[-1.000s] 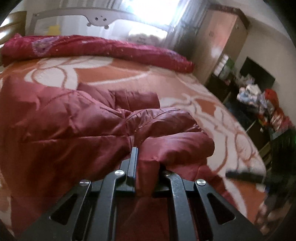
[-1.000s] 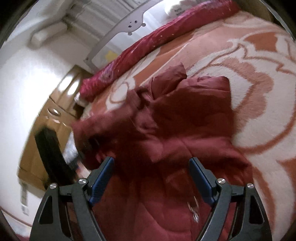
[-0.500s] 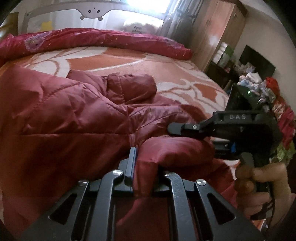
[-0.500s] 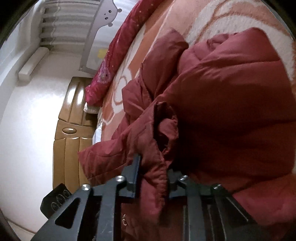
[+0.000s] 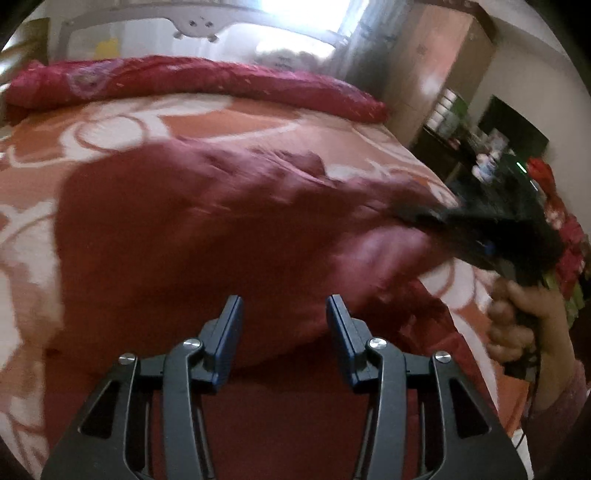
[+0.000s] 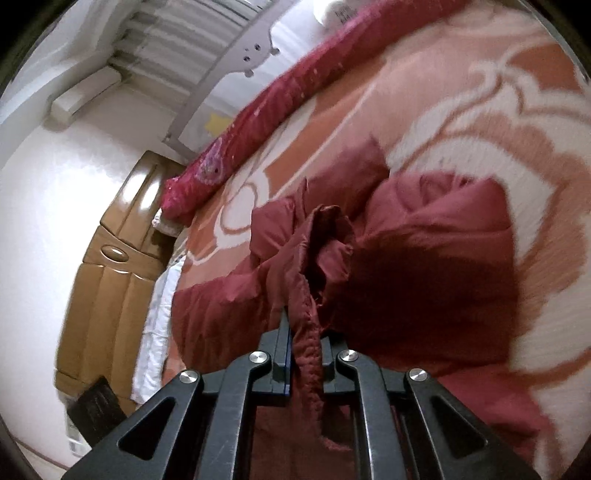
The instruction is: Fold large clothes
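A dark red padded jacket (image 5: 207, 229) lies spread on the bed. In the left wrist view my left gripper (image 5: 283, 310) hovers just over its near edge; its jaws are opening and the blue pads press on nothing, with jacket cloth below the gap. My right gripper (image 6: 303, 332) is shut on a gathered hem of the jacket (image 6: 325, 240), which bunches up past its fingers. That right gripper (image 5: 410, 212) also shows blurred at the right of the left wrist view, held by a hand (image 5: 517, 321).
The bed carries an orange and white patterned blanket (image 5: 229, 122). A rolled red quilt (image 5: 184, 81) lies along the headboard (image 5: 192, 22). A wooden wardrobe (image 5: 439, 62) and cluttered shelves (image 5: 491, 147) stand to the right; a brown padded bed frame (image 6: 110, 266) shows beside the mattress.
My left gripper let go of the jacket fold and its jaws have spread apart. My right gripper closed on the jacket's hem and pulled it across; the jacket now lies flatter.
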Action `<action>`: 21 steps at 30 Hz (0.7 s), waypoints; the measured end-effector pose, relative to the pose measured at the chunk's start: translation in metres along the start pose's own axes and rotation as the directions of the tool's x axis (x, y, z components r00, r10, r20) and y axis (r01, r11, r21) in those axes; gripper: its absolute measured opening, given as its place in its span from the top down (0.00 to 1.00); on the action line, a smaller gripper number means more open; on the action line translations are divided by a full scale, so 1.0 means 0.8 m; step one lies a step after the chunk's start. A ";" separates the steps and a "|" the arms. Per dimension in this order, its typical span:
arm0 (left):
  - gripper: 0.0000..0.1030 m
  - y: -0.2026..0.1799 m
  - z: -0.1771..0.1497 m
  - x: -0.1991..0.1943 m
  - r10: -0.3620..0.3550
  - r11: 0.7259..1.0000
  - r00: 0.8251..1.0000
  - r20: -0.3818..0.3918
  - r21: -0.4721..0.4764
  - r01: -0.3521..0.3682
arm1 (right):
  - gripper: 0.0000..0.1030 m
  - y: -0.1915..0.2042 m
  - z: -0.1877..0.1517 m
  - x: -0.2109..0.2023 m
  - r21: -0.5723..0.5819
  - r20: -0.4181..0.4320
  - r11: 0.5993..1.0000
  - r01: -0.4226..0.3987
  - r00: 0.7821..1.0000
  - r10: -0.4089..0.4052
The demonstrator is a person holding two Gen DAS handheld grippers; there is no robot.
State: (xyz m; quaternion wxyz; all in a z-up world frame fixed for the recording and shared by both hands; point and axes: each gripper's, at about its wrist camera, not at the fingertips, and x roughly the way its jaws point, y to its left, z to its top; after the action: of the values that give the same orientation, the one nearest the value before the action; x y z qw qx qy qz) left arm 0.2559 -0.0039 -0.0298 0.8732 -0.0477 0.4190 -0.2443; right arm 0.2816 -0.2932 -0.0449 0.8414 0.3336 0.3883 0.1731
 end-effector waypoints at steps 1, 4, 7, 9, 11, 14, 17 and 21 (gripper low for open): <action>0.57 0.006 0.004 -0.002 0.015 1.000 1.000 0.007 -0.008 -0.015 | 0.92 0.003 -0.001 -0.008 -0.013 0.012 1.000 0.010 1.000 -0.009; 0.57 0.041 0.019 -0.002 0.087 0.995 0.996 0.012 -0.047 -0.086 | 0.93 0.008 -0.007 -0.029 -0.051 0.048 0.998 0.037 0.998 -0.035; 0.57 0.074 0.030 0.016 0.123 0.989 0.992 -0.020 -0.079 -0.124 | 0.93 0.010 -0.012 -0.035 -0.095 0.063 0.992 0.085 0.995 -0.079; 0.57 0.088 0.033 0.031 0.158 0.984 0.987 -0.040 -0.074 -0.161 | 0.93 0.012 -0.016 -0.032 -0.120 0.065 0.987 0.111 0.992 -0.104; 0.57 0.095 0.035 0.045 0.201 0.977 0.978 -0.058 -0.059 -0.204 | 0.93 0.008 -0.019 -0.030 -0.128 0.072 0.982 0.139 0.989 -0.130; 0.57 0.102 0.030 0.061 0.213 0.975 0.973 -0.087 -0.043 -0.218 | 0.93 0.001 -0.022 -0.026 -0.148 0.082 0.974 0.172 0.983 -0.162; 0.57 0.097 0.023 0.073 0.239 0.970 0.966 -0.104 -0.017 -0.241 | 0.92 -0.014 -0.022 -0.010 -0.151 0.064 0.966 0.210 0.977 -0.203; 0.56 0.094 0.021 0.080 0.249 0.967 0.961 -0.116 -0.019 -0.253 | 0.89 -0.038 -0.024 0.017 -0.165 0.046 0.949 0.268 0.964 -0.264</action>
State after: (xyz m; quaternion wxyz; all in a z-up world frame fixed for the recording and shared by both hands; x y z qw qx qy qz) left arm 0.3319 0.0302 -0.0861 0.8711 0.0051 0.4744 -0.1268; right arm 0.2767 -0.2991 -0.0825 0.8869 0.2072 0.4035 0.0868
